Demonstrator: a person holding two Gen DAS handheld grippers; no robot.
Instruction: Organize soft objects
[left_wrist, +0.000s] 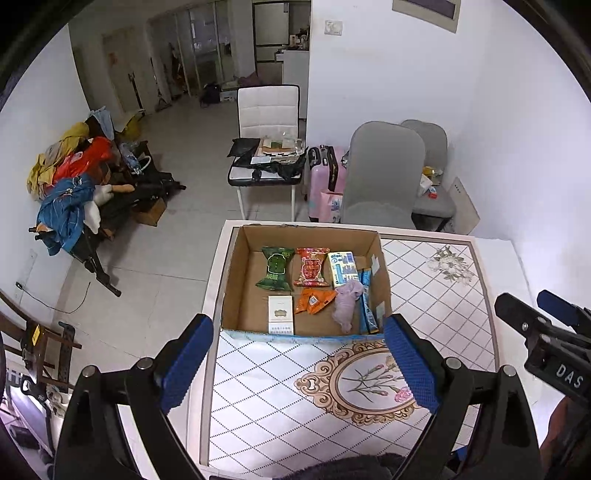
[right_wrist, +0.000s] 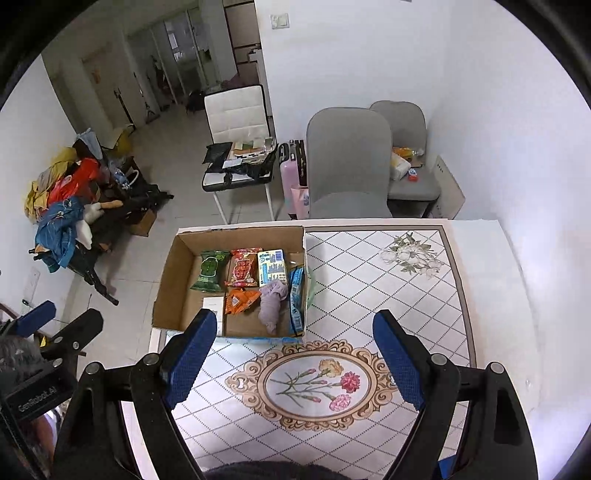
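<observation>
An open cardboard box (left_wrist: 236, 266) (right_wrist: 173, 273) sits at the table's far left corner. Inside lie a green packet (left_wrist: 275, 267) (right_wrist: 209, 270), a red packet (left_wrist: 311, 267) (right_wrist: 243, 268), a blue-white tissue pack (left_wrist: 341, 268) (right_wrist: 272, 268), an orange packet (left_wrist: 314, 300) (right_wrist: 240, 300), a white pack (left_wrist: 280, 314), a lilac cloth (left_wrist: 346, 300) (right_wrist: 272, 300) and a blue wrapper (left_wrist: 367, 306) (right_wrist: 295, 295). My left gripper (left_wrist: 299, 354) is open and empty, just short of the box. My right gripper (right_wrist: 295, 354) is open and empty above the table's flower medallion.
The table (right_wrist: 388, 280) has a diamond-patterned top. Behind it stand two grey chairs (right_wrist: 349, 162), a white chair (right_wrist: 236, 122) piled with items, and a pink suitcase (left_wrist: 323, 177). A clothes heap (left_wrist: 70, 184) lies on the floor at left.
</observation>
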